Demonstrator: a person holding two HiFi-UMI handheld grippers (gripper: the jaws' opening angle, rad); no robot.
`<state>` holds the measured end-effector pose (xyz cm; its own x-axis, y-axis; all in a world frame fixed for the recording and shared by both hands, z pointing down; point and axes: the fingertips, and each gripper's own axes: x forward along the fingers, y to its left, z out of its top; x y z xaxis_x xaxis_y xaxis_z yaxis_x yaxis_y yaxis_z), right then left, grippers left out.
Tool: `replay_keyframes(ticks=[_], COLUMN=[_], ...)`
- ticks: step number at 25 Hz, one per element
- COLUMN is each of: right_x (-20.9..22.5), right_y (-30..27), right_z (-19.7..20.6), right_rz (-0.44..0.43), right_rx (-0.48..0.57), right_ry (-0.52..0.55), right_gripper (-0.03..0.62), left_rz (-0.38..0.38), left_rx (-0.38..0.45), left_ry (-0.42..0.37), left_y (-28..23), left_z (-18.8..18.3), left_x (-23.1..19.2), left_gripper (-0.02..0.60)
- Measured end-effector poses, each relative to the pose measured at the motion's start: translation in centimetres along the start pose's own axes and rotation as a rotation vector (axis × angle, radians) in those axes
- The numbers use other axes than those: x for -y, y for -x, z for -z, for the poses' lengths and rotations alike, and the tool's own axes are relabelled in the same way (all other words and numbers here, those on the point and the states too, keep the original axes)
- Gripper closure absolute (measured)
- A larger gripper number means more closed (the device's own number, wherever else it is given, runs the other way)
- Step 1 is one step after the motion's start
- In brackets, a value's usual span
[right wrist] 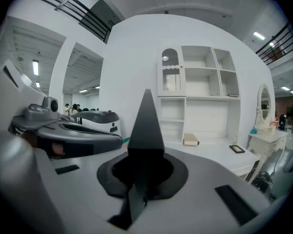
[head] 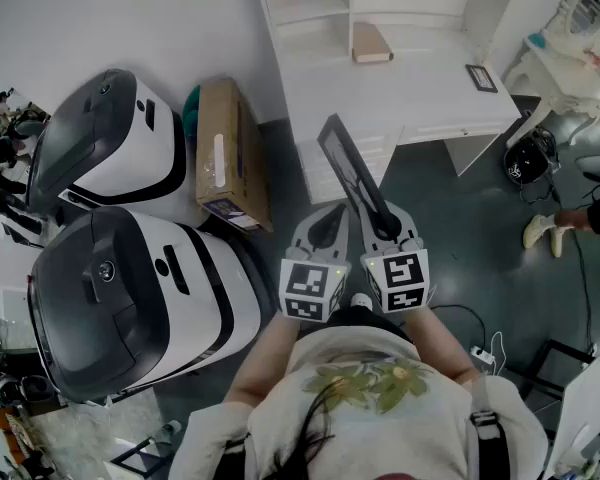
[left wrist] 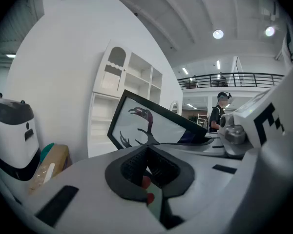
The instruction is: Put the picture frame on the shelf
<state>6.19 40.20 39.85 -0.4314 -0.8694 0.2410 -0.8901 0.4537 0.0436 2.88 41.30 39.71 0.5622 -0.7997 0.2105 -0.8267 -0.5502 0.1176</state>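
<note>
The picture frame [head: 352,173] is black-edged and juts forward and left from my right gripper [head: 385,230], which is shut on its lower end. In the right gripper view the frame [right wrist: 146,126] shows edge-on, rising from between the jaws of that gripper [right wrist: 144,172]. The left gripper view shows the frame's face [left wrist: 156,123], a dark bird on white. My left gripper [head: 327,230] sits beside the right one, jaws together around nothing I can name [left wrist: 147,167]. The white shelf unit [head: 380,8] stands ahead, also seen in the right gripper view [right wrist: 195,87].
A book [head: 371,43] and a small dark frame [head: 481,78] lie on the shelf unit's counter [head: 420,98]. Two large white-and-black machines [head: 110,138] [head: 130,298] and a cardboard box [head: 230,153] stand at the left. A vanity with a mirror [head: 580,18] and a helmet [head: 528,158] are at the right.
</note>
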Motion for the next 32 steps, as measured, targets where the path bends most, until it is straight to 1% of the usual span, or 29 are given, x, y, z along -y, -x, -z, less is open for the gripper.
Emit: replay_keyframes(ticks=[8,11,15,22,26,32], right_x=[-1.7,-1.7,-1.2,0.8,2.9,6.8], right_y=[-0.1,-0.4,-1.5,-5.1,-8.0,-12.3], right_z=[0.8,1.5,1.9,2.3,1.6,-0.2], right_rz=[0.015,0.026,0.026,0.016,0.007,-0.003], right_rx=[0.002,-0.016,-0.032,-0.041,-0.039,-0.036], right_ry=[-0.009,-0.016,-0.024,-0.011,-0.015,-0.009], right_gripper=[0.559,0.559,0.559,0.559,0.559,0.559], left_rz=[0.011,0.022,0.017,0.006,0.000,-0.009], left_rx=[0.009,-0.001,-0.018,-0.055,-0.064,-0.062], left_ry=[0.011,0.021,0.037,0.038,0.027,0.031], left_y=[1.3,1.1,0.1,-3.8,-6.9,-11.9], left_z=[0.8,1.5,2.1,2.6,1.8,-0.5], left_x=[-1.1,-1.3,-2.3,-4.4,-5.9,-7.8], left_gripper=[0.558,0.558,0.558,0.558,0.558,0.558])
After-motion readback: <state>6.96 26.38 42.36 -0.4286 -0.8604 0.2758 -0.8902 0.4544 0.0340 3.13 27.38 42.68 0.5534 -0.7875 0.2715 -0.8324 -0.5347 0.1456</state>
